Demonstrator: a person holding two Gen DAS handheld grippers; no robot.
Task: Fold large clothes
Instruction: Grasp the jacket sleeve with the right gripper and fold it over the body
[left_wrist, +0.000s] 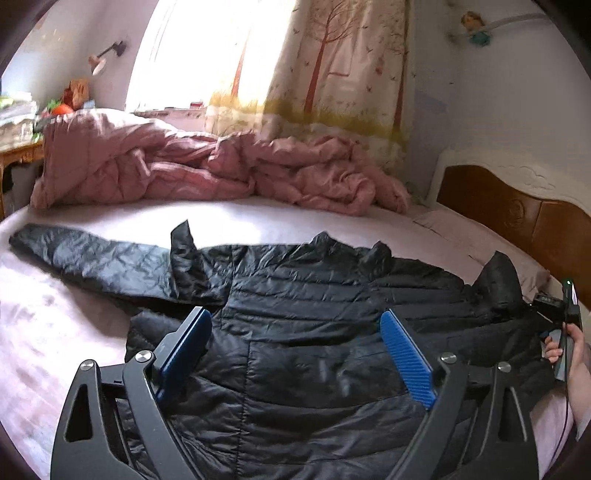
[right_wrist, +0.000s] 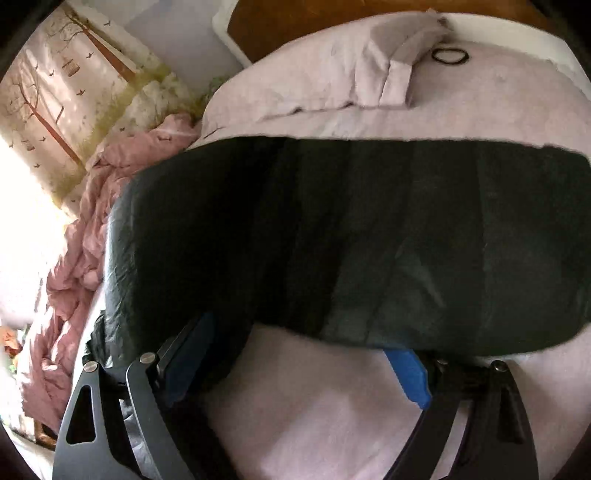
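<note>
Ribbed blue pads on matte black arms: left gripper (left_wrist: 295, 347) spread wide, empty, over black quilted jacket (left_wrist: 314, 295), glossy and puffy, flat on pale pink sheet (left_wrist: 55, 332). Sleeve (left_wrist: 92, 258) stretched toward nine o'clock. Right gripper (right_wrist: 299, 354) also wide, gripping nothing, smooth dark sleeve (right_wrist: 369, 240) draped across pad tips. Rumpled pink duvet (left_wrist: 184, 166) at twelve. No legible writing.

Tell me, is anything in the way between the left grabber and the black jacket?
No, nothing visible is in the way. The left gripper is open right above the black jacket, which lies spread on the bed. The pink quilt sits farther back.
</note>
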